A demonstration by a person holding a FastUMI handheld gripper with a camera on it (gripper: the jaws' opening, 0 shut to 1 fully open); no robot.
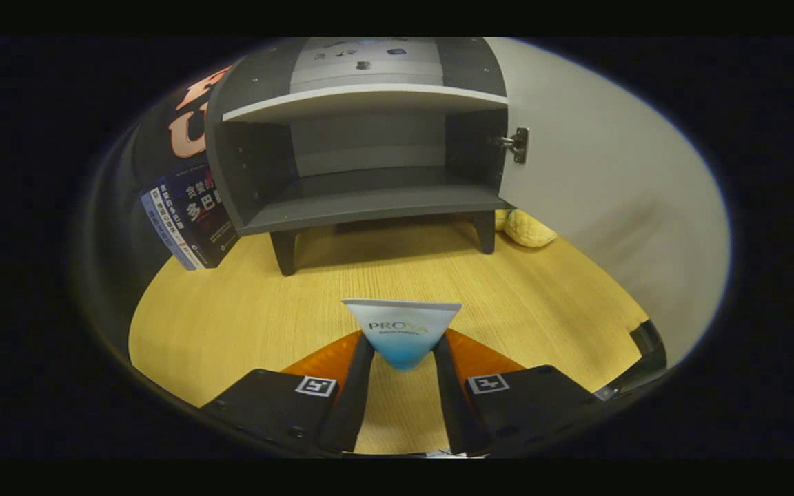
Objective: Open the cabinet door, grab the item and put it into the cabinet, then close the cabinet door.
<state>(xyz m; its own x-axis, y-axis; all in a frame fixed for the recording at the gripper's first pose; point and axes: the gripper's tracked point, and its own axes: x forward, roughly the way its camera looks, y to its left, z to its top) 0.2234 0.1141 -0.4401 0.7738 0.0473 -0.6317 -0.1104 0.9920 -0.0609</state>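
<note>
A white and blue tube [401,332] stands upside down between my fingers, its flat crimped end up. My gripper [402,353] is shut on it, both fingers pressing its tapered sides. It hangs above the wooden tabletop [231,310]. Beyond the fingers stands a dark grey cabinet [362,158] on short legs, its inner shelf bare. Its white door [611,200] is swung wide open to the right, with a metal hinge [515,145] showing.
A stack of books [187,220] leans against the cabinet's left side. A yellow soft toy [526,229] lies behind the cabinet's right leg, under the open door. A dark object [648,344] sits at the table's right edge.
</note>
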